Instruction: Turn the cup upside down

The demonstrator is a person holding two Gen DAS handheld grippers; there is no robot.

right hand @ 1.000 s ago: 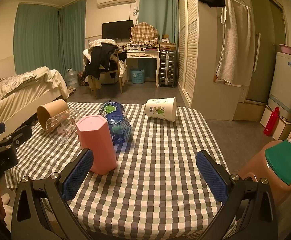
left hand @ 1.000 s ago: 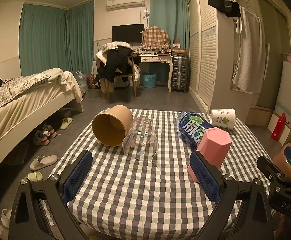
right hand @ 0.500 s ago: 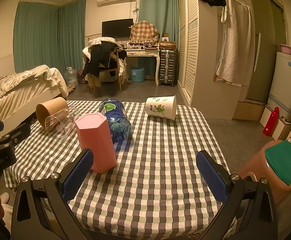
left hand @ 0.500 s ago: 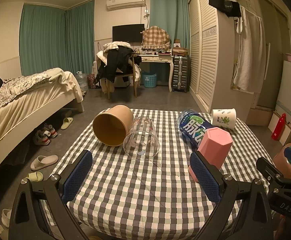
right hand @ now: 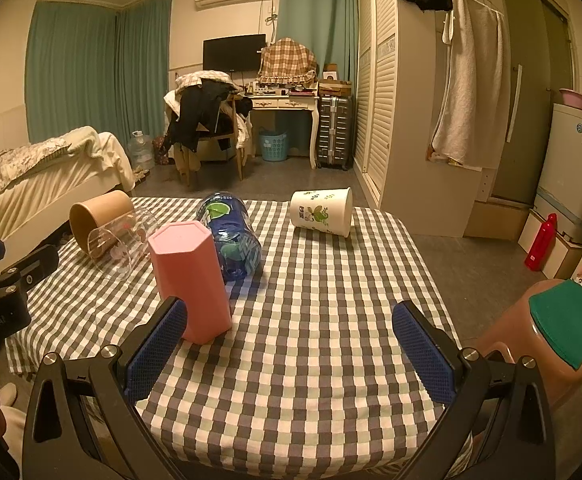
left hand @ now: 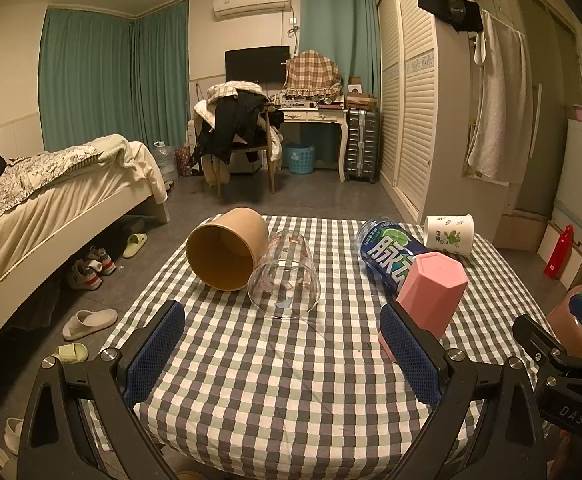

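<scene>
Here, pink cup inverted on table, both hand-held grippers spread.

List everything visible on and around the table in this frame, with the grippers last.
pink cup: 1, pink, standing closed end up, table centre-left
clear cup: 1, transparent, on its side beside the brown cup
brown cup: 1, brown paper, on its side, far left
white cup: 1, white with green print, on its side, far right
bottle: 1, blue, lying behind the pink cup
tablecloth: 1, grey-white check, covering the table
stool: 1, pink with green top, right of table
left gripper: 1, black with blue pads, open
right gripper: 1, black with blue pads, open
</scene>
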